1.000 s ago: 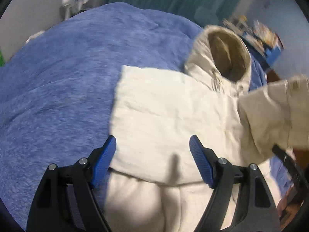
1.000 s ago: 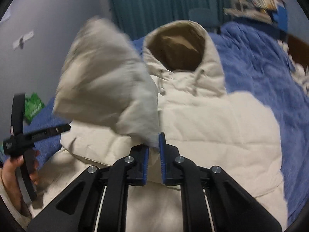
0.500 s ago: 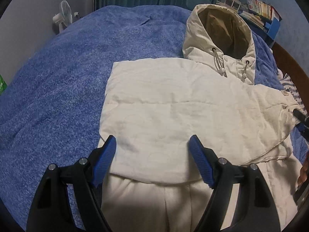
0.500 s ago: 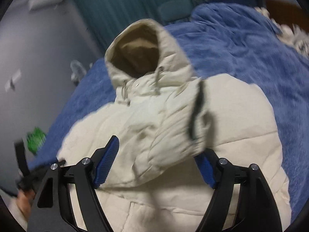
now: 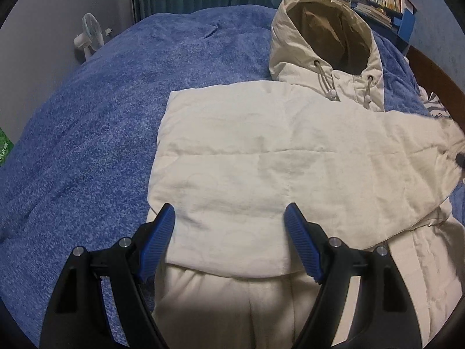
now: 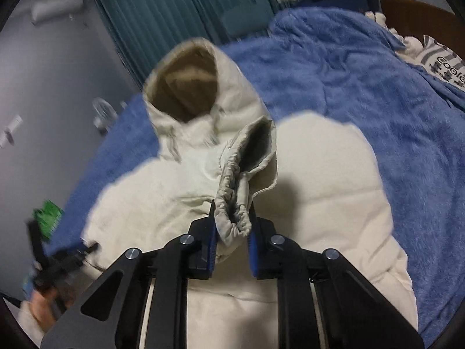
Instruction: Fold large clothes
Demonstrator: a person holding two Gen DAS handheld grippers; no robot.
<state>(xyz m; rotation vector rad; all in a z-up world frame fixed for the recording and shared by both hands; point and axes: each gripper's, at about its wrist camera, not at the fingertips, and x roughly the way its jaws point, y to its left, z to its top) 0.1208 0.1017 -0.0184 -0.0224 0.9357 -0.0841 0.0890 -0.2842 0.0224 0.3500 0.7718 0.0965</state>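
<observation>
From the left wrist view, bare blue blanket [image 5: 96, 122] lies open from 9 to 12 o'clock, free for a gripper to pass. The cream jacket [image 5: 261, 157] fills the middle through 3 o'clock, its hood [image 5: 325, 29] raised at 1 o'clock. A small fan [image 5: 88, 36] stands at 10 o'clock past the bed edge. Bookshelves [image 5: 383, 3] crowd 1 o'clock beyond the hood.

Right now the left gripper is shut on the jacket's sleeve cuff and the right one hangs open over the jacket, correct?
Not quite: the sides are swapped. The right wrist view shows the right gripper shut on the sleeve cuff. The left wrist view shows the left gripper open over the jacket.
</observation>
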